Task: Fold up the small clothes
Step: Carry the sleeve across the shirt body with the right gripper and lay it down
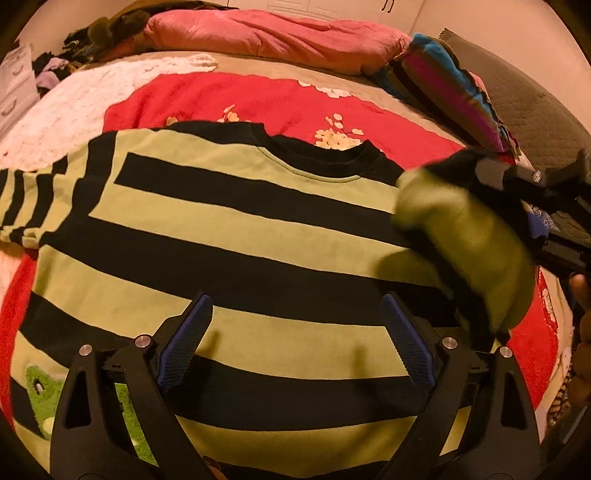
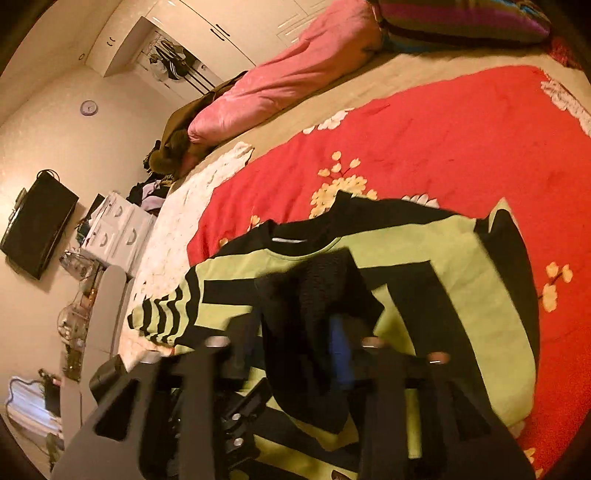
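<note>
A green and black striped sweater (image 1: 258, 229) lies flat on the red flowered blanket (image 1: 277, 99), neck to the far side. My left gripper (image 1: 295, 299) hovers open over its lower middle, nothing between the blue pads. The sweater's right sleeve (image 1: 454, 229) is lifted and folded in over the body, blurred. My right gripper (image 1: 476, 166) is at that sleeve's black cuff. In the right wrist view the black cuff (image 2: 314, 295) drapes between the right gripper's (image 2: 295, 332) spread fingers, which do not visibly clamp it. The other sleeve (image 1: 33, 203) lies out to the left.
A pink quilt (image 1: 277, 33) and a striped pillow (image 1: 443, 85) lie along the bed's far side. A white blanket (image 1: 74, 99) covers the left part. White drawers (image 2: 118, 229) and a wall screen (image 2: 37, 225) stand beyond the bed. A person's hand (image 1: 581, 295) shows at the right edge.
</note>
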Demonstrator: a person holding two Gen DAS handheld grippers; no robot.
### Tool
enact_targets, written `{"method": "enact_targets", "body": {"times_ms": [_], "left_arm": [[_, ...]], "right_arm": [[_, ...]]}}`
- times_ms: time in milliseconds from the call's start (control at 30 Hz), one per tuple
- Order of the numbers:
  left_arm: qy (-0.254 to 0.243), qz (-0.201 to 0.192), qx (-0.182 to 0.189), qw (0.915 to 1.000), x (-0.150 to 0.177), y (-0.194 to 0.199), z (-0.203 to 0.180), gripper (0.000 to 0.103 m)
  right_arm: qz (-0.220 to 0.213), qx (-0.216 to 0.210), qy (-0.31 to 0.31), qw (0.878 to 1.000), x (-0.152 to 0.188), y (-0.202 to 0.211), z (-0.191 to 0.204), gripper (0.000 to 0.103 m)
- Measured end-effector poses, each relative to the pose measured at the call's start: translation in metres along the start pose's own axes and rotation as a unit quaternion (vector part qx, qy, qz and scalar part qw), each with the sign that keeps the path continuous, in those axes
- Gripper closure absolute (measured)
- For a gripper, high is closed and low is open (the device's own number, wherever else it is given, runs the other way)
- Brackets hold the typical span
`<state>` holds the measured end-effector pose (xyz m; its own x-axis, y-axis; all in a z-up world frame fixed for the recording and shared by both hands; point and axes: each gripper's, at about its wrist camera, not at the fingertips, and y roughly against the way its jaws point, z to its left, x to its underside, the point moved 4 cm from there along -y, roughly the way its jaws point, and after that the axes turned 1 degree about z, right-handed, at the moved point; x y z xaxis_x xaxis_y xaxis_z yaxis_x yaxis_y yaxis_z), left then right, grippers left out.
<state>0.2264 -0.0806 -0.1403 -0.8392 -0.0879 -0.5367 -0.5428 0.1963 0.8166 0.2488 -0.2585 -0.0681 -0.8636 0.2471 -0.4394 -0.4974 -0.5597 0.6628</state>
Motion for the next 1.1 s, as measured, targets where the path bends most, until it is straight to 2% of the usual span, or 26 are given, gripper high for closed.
{"method": "enact_targets", "body": {"times_ms": [33,200,400,533,600,667,767,900,967,1067,1100], "left_arm": [[-0.001,0.001,0.0,1.0,0.0,-0.001,0.0,0.017],[0.013,0.01,0.017,0.9997,0.002,-0.004,0.003,0.017],[0.05,0.019,0.089,0.9945,0.001,-0.002,0.0,0.017],[0.021,0.016,0.112,0.9933,0.003,0.004,-0.024,0.017],[0.003,0.022,0.117,0.9928,0.007,0.002,-0.038,0.017],[-0.01,0.03,0.116,0.9927,0.011,-0.002,-0.046,0.017],[-0.025,0.037,0.1,0.9939,0.017,-0.009,-0.052,0.017],[-0.038,0.039,0.09,0.9944,0.022,-0.014,-0.056,0.017],[-0.044,0.039,0.085,0.9946,0.023,-0.015,-0.056,0.017],[-0.041,0.04,0.085,0.9948,0.024,-0.016,-0.053,0.017],[-0.036,0.042,0.084,0.9949,0.024,-0.017,-0.052,0.017]], "right_arm": [[-0.002,-0.004,-0.001,1.0,0.001,0.002,0.0,0.05],[-0.01,-0.001,-0.002,1.0,0.0,0.009,-0.006,0.043],[-0.01,0.042,0.001,0.999,0.012,0.021,-0.034,0.041],[0.001,0.049,-0.019,0.999,0.024,0.021,-0.057,0.034],[0.022,0.031,-0.041,0.998,0.032,0.013,-0.065,0.033],[0.046,-0.006,-0.063,0.997,0.033,0.0,-0.068,0.033],[0.072,-0.054,-0.082,0.993,0.026,-0.017,-0.065,0.033],[0.133,-0.065,-0.097,0.984,0.021,-0.044,-0.063,0.034],[0.158,-0.122,-0.112,0.973,0.023,-0.049,-0.052,0.038],[0.173,-0.208,-0.123,0.955,0.025,-0.042,-0.028,0.037],[0.171,-0.218,-0.123,0.953,0.025,-0.039,-0.024,0.037]]}}
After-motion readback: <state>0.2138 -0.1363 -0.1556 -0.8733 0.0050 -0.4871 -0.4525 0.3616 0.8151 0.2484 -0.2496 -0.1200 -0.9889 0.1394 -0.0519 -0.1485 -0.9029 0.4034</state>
